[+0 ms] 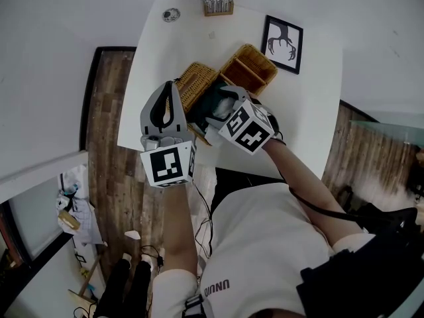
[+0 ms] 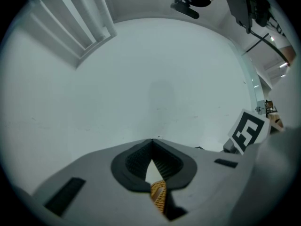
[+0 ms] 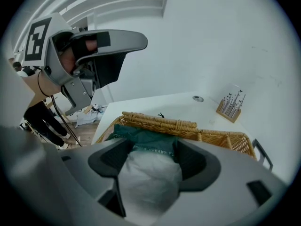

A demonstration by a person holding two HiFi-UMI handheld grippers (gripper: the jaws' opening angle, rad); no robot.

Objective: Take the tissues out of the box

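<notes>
A green tissue box (image 3: 151,136) lies in a wicker basket (image 3: 160,121) on the white table (image 1: 305,111). A bunched white tissue (image 3: 150,175) rises from the box. My right gripper (image 3: 153,149) hangs just over the box (image 1: 211,101), its jaws spread wide, with the tissue filling the gap between them. In the head view the right gripper (image 1: 222,106) reaches down into the left basket (image 1: 195,78). My left gripper (image 1: 167,86) is held up beside that basket, pointing away from the table. Its fingertips (image 2: 151,142) meet with nothing between them.
A second wicker basket (image 1: 248,68) stands to the right of the first. Behind are a framed black-and-white picture (image 1: 283,43), a small wooden holder (image 1: 218,2) and a small round object (image 1: 171,14). The table's left edge drops to wooden floor (image 1: 106,131).
</notes>
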